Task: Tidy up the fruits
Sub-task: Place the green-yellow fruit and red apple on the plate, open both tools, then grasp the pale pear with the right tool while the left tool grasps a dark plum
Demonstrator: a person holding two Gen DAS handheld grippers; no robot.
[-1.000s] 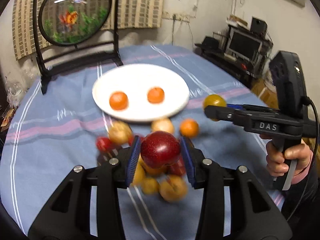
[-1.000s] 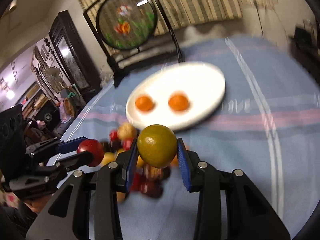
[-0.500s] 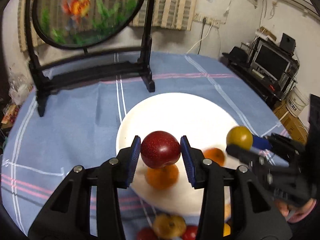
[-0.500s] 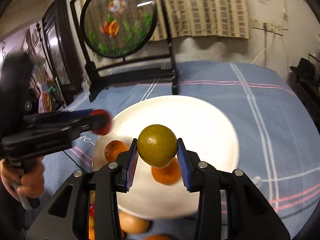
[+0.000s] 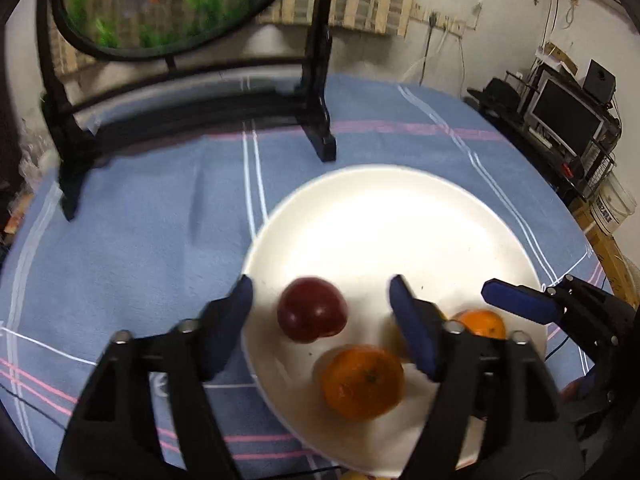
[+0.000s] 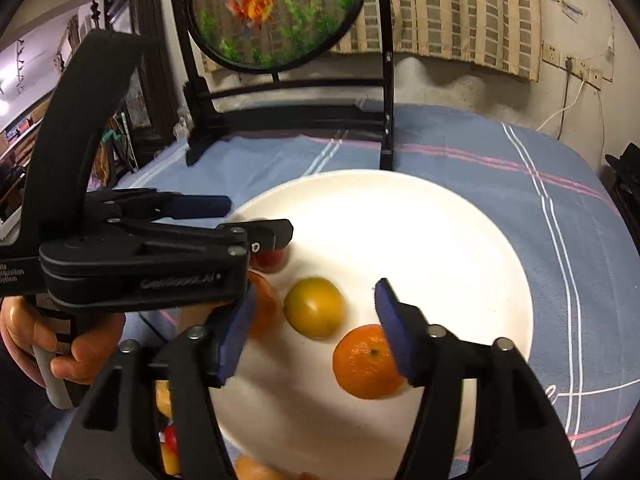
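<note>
Four fruits lie on the white plate (image 6: 440, 240), which sits on the blue striped cloth of the tabletop (image 5: 140, 240) toward its far edge, just in front of the foot of the round goldfish screen (image 6: 276, 12). Both pairs of tongs are spread wide and hold nothing: the left tongs (image 5: 322, 312) bracket the red plum (image 5: 311, 309) without touching it, and the right tongs (image 6: 316, 322) stand open around the yellow-green citrus (image 6: 314, 307), with one orange (image 6: 366, 362) just beside the right-hand pad. These look like small, light, firm, smooth-skinned rounds that I judge will roll freely on the glazed plate, so any re-grip should close across the widest middle, gently enough not to bruise. A second orange (image 5: 362, 386) lies near the plum; in the right view the left tool covers most of it and of the plum. More fruit at the near edge of the tabletop is cut off, so its count is unclear.
</note>
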